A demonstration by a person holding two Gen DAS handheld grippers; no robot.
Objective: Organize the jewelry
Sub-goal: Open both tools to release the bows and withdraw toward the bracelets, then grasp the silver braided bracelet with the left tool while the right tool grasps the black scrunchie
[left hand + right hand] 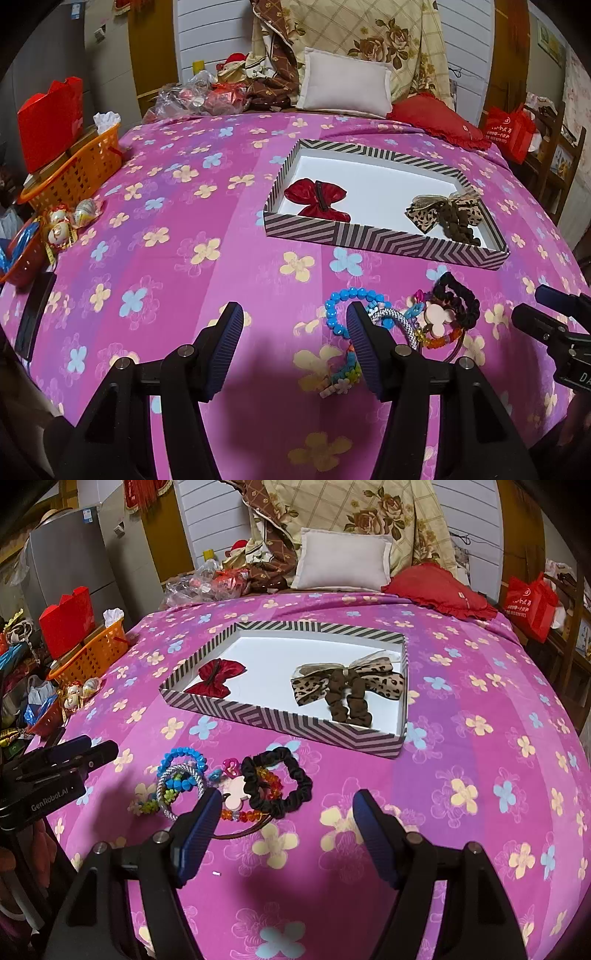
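A heap of small jewelry and hair things lies on the pink flowered bedspread [480, 686], just in front of the striped box [280, 725]. In the heap are a blue bead bracelet [345, 299], a silver cord bangle [177, 775], a black scrunchie [291, 786], a pink mouse-shaped clip [234, 794], a string of orange and red beads [271, 779] and a green flower-bead piece [151, 805]. They overlap and touch one another.

The box sits further up the bed, open, with a white floor. A red bow [218, 679] lies at its left end, and a leopard-print bow [347, 681] with a dark brown scrunchie [347, 701] across it lies at its right end, well apart from the red one.

The left gripper [295, 321] hovers over the bedspread at the left edge of the heap, its jaws spread with nothing between them; its right finger hides part of the blue bracelet. The right gripper [284, 808] hangs at the right side of the heap, jaws spread wide and empty, the black scrunchie showing just beyond its left finger.

At the head of the bed are a white pillow [343, 563] and a red cushion [439, 590]. An orange basket [92, 657] stands off the left side.
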